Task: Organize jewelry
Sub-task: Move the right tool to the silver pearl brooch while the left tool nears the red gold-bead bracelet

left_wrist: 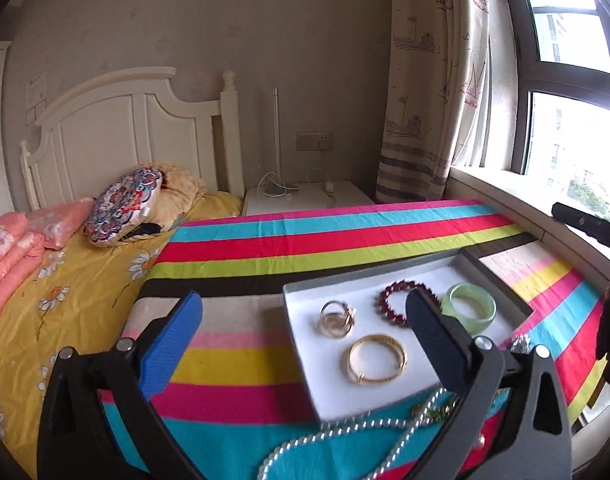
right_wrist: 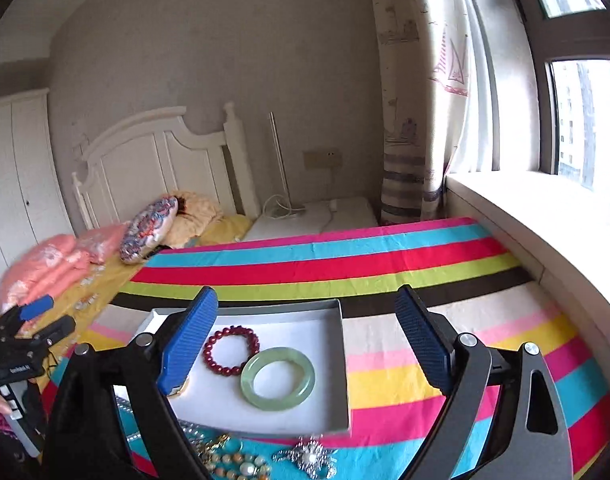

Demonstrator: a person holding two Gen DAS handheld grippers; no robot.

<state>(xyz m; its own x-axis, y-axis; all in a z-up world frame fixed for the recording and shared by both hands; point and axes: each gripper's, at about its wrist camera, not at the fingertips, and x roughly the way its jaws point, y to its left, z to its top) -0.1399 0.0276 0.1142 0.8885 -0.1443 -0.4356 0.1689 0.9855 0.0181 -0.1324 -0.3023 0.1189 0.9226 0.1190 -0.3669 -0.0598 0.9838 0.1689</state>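
Observation:
A shallow grey tray (left_wrist: 305, 364) with a white floor lies on the striped cloth. In it are a green jade bangle (left_wrist: 469, 305), a dark red bead bracelet (left_wrist: 395, 304), a gold bangle (left_wrist: 378, 358) and thin joined rings (left_wrist: 337, 319). A pearl necklace (left_wrist: 345, 432) lies on the cloth in front of the tray. My left gripper (left_wrist: 305, 332) is open and empty above the tray's near left part. My right gripper (right_wrist: 309, 336) is open and empty above the tray (right_wrist: 343, 364), with the jade bangle (right_wrist: 278, 378) and red bracelet (right_wrist: 231, 347) between its fingers. A silver brooch (right_wrist: 309, 458) and a beaded piece (right_wrist: 233, 462) lie in front.
The striped cloth (left_wrist: 305, 240) covers a table beside a bed with a yellow sheet (left_wrist: 65, 300) and pillows. A window ledge (right_wrist: 545, 216) runs along the right. A white nightstand (left_wrist: 305, 196) stands behind. The other gripper shows at the left edge of the right wrist view (right_wrist: 21, 336).

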